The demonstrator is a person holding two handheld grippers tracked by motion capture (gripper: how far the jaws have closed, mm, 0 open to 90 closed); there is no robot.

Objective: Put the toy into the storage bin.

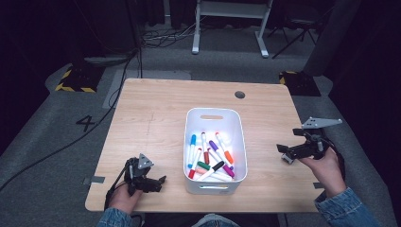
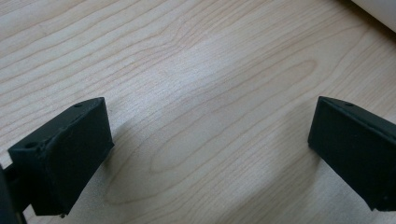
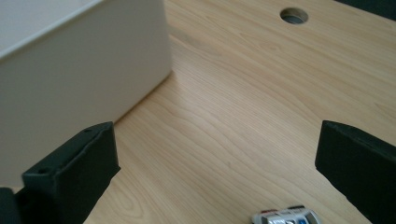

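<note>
A white bin stands in the middle of the wooden table, with several coloured markers lying loose inside it. My left gripper rests near the table's front left corner, left of the bin. In its own view the left gripper is open over bare wood, nothing between the jaws. My right gripper is held at the table's right edge, pointing toward the bin. The right gripper stands open and empty, with the bin's side wall ahead on the left.
A round cable hole sits in the table's far right part, also seen as the hole ahead of the right gripper. A small silver part shows at that view's bottom edge. Cables and a white desk frame lie beyond the table.
</note>
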